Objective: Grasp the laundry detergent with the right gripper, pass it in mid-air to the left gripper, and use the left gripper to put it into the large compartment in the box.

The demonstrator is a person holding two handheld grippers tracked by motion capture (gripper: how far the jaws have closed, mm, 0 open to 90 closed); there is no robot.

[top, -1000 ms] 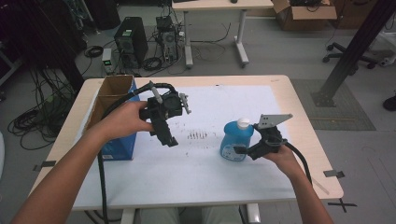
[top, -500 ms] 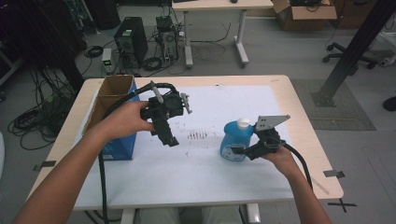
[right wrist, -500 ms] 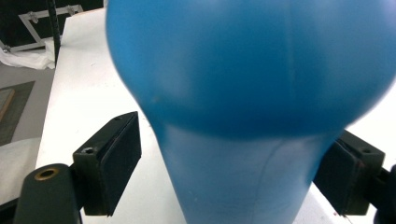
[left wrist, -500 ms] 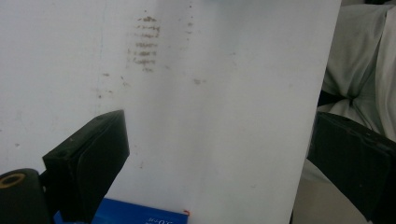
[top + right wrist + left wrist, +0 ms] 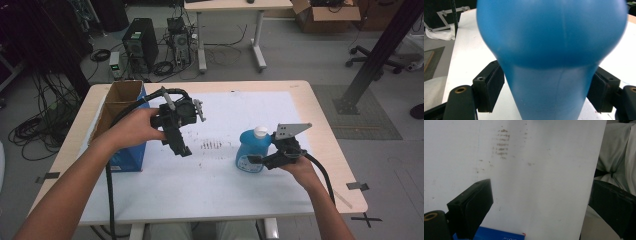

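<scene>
A blue bottle (image 5: 251,150) with a white cap stands on the white table sheet (image 5: 225,185), right of the middle. My right gripper (image 5: 256,161) comes in from the right, low on the bottle. In the right gripper view its pads (image 5: 490,87) press both sides of the bottle (image 5: 551,50), so the right gripper (image 5: 546,92) is shut on it. My left gripper (image 5: 184,149) hangs above the sheet left of the middle, pointing down, and is open. The left gripper view shows nothing between the jaws of the left gripper (image 5: 541,202).
An open cardboard box (image 5: 122,107) with blue sides stands at the table's left edge, beside my left hand; its blue edge (image 5: 499,237) shows below the left jaws. Brown marks (image 5: 211,145) dot the sheet between the grippers. Cables and desks lie beyond the table.
</scene>
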